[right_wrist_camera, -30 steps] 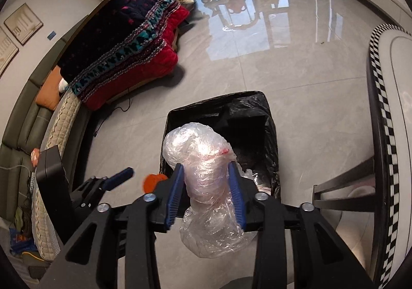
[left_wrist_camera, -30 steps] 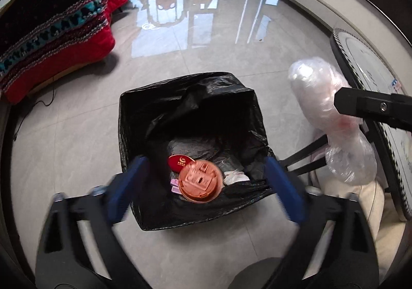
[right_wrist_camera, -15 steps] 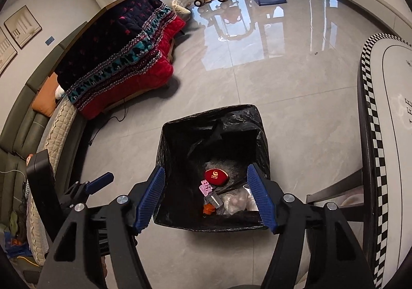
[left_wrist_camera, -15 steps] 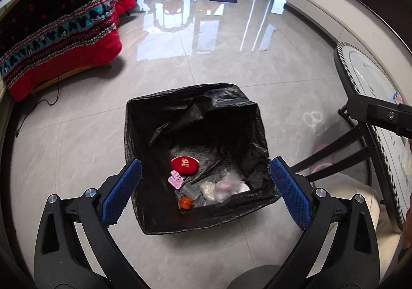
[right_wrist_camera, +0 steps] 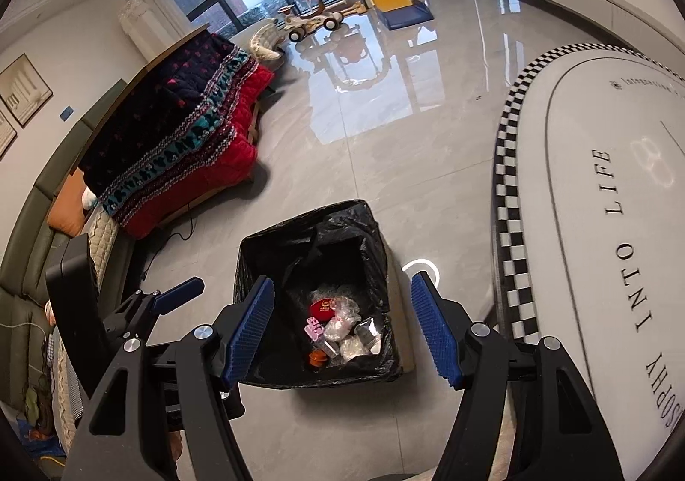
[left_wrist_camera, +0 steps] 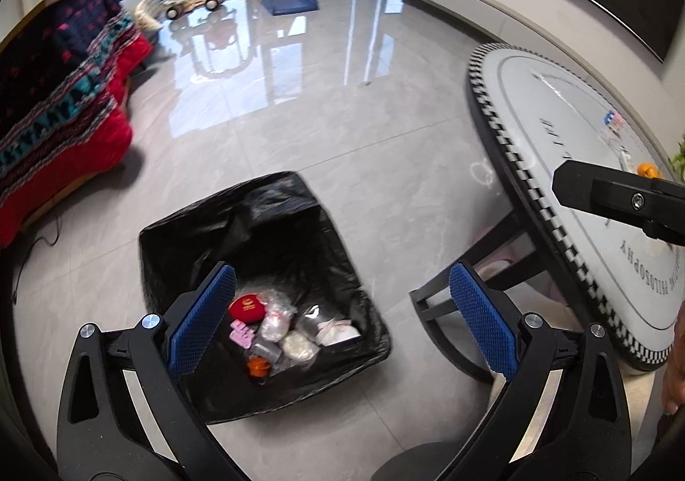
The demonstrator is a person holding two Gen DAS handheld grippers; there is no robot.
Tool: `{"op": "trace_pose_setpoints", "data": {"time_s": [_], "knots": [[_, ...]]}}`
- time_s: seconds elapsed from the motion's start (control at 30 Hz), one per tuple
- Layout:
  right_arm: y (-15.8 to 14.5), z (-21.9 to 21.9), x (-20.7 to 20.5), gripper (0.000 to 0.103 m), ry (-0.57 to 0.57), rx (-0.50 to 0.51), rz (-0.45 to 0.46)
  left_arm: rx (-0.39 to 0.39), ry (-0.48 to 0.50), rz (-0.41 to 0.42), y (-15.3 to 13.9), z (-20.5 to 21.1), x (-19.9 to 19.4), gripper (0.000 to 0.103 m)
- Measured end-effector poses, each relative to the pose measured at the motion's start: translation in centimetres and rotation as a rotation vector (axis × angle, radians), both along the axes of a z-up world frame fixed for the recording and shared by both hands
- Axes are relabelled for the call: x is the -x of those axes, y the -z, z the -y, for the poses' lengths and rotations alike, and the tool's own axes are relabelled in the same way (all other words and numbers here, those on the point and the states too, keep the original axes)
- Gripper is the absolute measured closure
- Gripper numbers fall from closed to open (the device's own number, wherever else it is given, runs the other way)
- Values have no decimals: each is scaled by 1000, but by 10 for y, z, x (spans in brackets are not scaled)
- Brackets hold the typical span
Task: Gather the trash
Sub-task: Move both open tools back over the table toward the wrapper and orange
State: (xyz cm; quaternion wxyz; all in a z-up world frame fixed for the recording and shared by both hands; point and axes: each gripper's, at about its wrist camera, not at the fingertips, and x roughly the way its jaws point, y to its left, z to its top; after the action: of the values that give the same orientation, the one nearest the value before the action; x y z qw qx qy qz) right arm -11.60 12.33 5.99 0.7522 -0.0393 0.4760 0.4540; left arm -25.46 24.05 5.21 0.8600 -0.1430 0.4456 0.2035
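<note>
Hanging spread wide and empty above the black-lined trash bin (right_wrist_camera: 319, 292) at lower centre, the left gripper (left_wrist_camera: 342, 318) and right gripper (right_wrist_camera: 342, 331) are best swung toward the checker-edged table (right_wrist_camera: 513, 189) at right for remaining litter.

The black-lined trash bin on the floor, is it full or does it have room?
It has room. The black-lined trash bin holds only a shallow layer at the bottom: crumpled clear plastic and a red oval lid.
</note>
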Motion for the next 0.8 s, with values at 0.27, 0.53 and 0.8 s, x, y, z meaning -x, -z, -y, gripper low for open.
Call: {"op": "trace_pose_setpoints", "data": {"time_s": [0.27,0.53,0.8], "knots": [[-12,71,-60,35,156,5,28,40,141,14,-13,41,-66,6],[-11,152,-118,35,328,35,33,25,313,-10,-18,109,-136,6],[-5,226,-169,35,475,78,20,20,462,-14,-28,180,-201,6]]}}
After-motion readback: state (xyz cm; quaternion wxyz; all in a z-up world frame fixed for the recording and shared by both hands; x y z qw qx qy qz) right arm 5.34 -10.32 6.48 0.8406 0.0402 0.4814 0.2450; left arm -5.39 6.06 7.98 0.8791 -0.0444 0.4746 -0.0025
